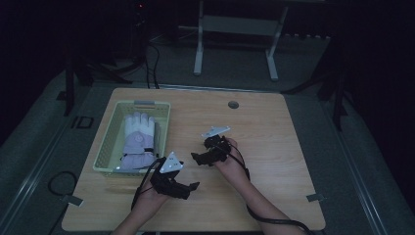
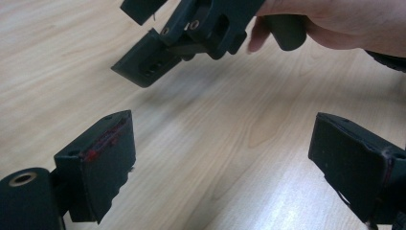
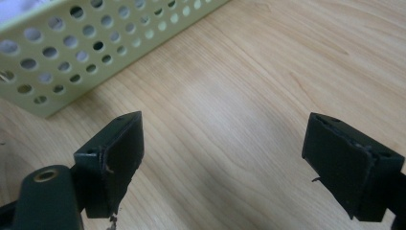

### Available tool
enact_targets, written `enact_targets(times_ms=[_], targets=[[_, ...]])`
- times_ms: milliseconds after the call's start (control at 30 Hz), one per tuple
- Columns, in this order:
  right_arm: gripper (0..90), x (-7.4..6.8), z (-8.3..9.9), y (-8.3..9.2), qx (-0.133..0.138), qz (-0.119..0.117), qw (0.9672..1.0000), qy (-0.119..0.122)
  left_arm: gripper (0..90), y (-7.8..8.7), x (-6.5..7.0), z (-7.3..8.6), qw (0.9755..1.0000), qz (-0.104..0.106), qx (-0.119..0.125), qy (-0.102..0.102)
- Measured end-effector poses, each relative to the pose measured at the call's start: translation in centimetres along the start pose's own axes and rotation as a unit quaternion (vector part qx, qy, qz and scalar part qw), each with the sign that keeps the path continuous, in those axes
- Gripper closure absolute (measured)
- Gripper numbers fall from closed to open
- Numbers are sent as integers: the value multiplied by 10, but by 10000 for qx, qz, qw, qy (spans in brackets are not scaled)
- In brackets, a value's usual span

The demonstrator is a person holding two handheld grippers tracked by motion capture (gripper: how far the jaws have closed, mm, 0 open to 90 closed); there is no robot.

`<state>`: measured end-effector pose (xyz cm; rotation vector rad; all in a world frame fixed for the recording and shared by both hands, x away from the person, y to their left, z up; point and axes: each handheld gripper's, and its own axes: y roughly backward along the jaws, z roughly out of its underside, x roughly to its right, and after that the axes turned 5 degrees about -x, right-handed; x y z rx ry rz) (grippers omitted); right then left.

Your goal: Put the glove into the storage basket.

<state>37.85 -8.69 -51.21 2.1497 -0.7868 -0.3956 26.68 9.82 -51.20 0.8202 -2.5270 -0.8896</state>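
A pale wooden table [image 1: 274,147] is lit in a dark room. At its left a perforated green basket [image 1: 108,142] holds a white and lilac glove [image 1: 138,138], which lies just left of and beyond the left gripper [image 1: 188,188]. That gripper's jaws are spread wide over bare wood, nothing between them. To the right, the right gripper [image 1: 201,157] is likewise held open and empty, aimed toward the basket.
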Motion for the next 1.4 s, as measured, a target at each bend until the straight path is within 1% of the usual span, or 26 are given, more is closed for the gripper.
enact_targets(times_ms=[33,67,100,133,167,200,233,300,367,400,467,500,533,600,700,733,867,967,1033,1067,1167,1233,1267,1400], targets=[[141,0,2,0,4,-29,10000,-17,87,0,0,0,10000,0,0,0],[140,2,7,-1,12,-46,10000,-2,87,-6,3,4,10000,62,-36,-19],[140,2,7,-1,12,-46,10000,-2,87,-6,3,4,10000,62,-36,-19],[140,3,10,-2,32,-70,10000,37,87,-10,6,6,9999,66,-101,-53],[140,3,12,-2,35,-53,9999,88,87,-12,7,7,9999,70,-114,-61],[140,3,12,-2,35,-53,9999,88,87,-12,7,7,9999,70,-114,-61],[139,4,15,-2,55,-59,9999,145,88,-16,8,9,9999,88,-118,-50],[139,5,19,-3,75,-68,9999,117,87,-20,9,13,9998,128,-137,-5],[139,5,22,-3,64,-61,9998,150,88,-21,9,15,9998,126,-149,-1],[139,5,24,-4,79,-62,9998,168,87,-24,8,18,9998,121,-175,12],[138,5,28,-5,89,-77,9997,227,88,-24,8,20,9998,130,-180,14],[138,6,30,-6,116,-92,9996,233,87,-26,7,22,9997,141,-209,33],[138,6,32,-6,113,-82,9996,237,87,-27,7,23,9997,99,-215,15],[138,7,33,-7,104,-87,9996,234,87,-28,6,24,9997,89,-230,13],[137,7,39,-9,108,-62,9997,226,87,-30,6,26,9997,127,-192,16],[137,9,42,-9,180,-111,9996,183,87,-31,6,28,9997,110,-221,-33],[136,10,47,-11,192,-158,9995,202,87,-35,6,32,9996,152,-241,-44],[135,11,52,-11,228,-133,9993,278,87,-37,7,34,9995,186,-252,-78],[136,13,56,-13,223,-112,9993,261,87,-37,7,35,9994,208,-246,-91],[136,14,58,-13,209,-107,9994,237,87,-38,8,36,9993,231,-272,-129],[136,16,61,-13,254,-71,9994,227,87,-38,10,36,9993,207,-254,-162],[136,16,61,-13,239,-58,9994,251,87,-38,10,35,9994,213,-236,-158],[136,16,62,-13,237,-36,9993,301,87,-38,10,35,9994,218,-204,-145],[136,17,62,-13,263,-12,9993,278,87,-37,10,35,9994,235,-195,-163]])
